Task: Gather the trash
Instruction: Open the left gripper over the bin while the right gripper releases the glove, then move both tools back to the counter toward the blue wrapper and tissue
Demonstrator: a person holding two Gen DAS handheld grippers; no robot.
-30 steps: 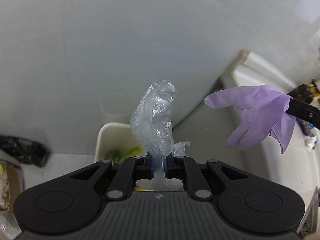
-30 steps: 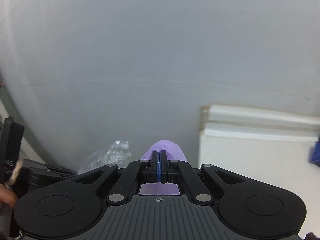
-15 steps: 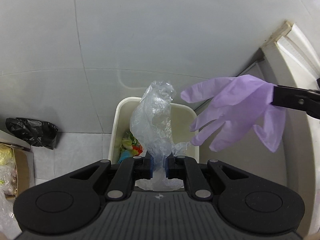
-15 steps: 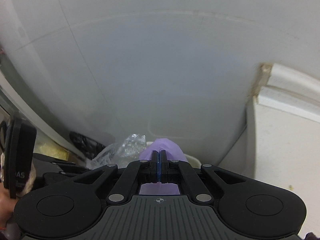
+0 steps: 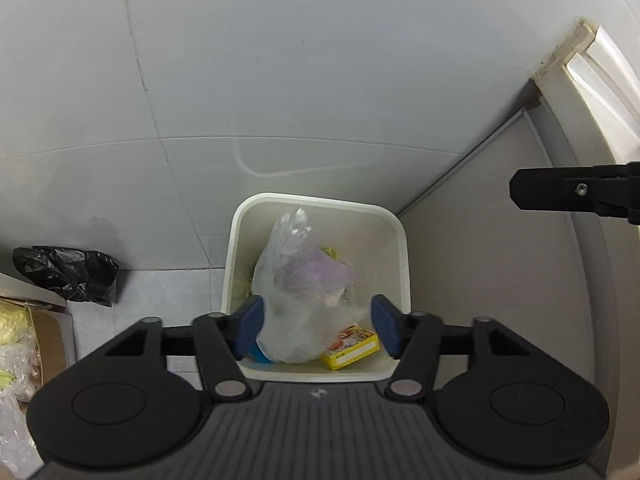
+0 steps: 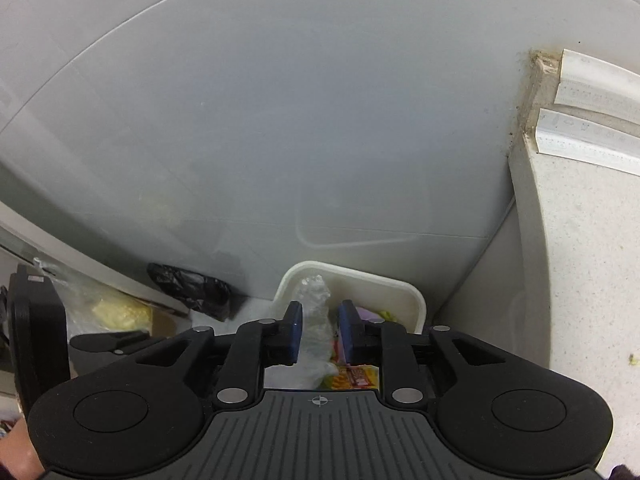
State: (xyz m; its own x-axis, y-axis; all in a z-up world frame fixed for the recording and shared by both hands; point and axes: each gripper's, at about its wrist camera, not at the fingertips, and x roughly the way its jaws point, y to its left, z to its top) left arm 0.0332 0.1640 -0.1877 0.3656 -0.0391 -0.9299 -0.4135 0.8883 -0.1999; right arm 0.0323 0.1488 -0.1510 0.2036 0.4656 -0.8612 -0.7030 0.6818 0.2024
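Observation:
A white trash bin (image 5: 316, 200) stands on the floor against the grey wall. Inside it lies a crumpled clear plastic bag (image 5: 296, 280) with a purple glove (image 5: 320, 270) showing through it, beside a yellow carton (image 5: 352, 346). My left gripper (image 5: 318, 328) hangs above the bin, its jaws opening, and the pads do not press on the bag. My right gripper (image 6: 320, 332) is also over the bin (image 6: 352, 278), its jaws opening with nothing held. The bag (image 6: 316, 308) and glove (image 6: 366, 314) show below its fingers. The right gripper (image 5: 524, 194) reaches in from the right edge of the left wrist view.
A black plastic bag (image 5: 68, 274) lies on the floor left of the bin. A cardboard box (image 5: 44, 340) with clear wrapping sits at the far left. A white counter (image 6: 580, 260) and its cabinet side (image 5: 480, 260) rise right of the bin.
Both grippers have sunk toward the bin and parted their jaws. The clear bag left the left gripper and the purple glove left the right one; both now lie in the bin.

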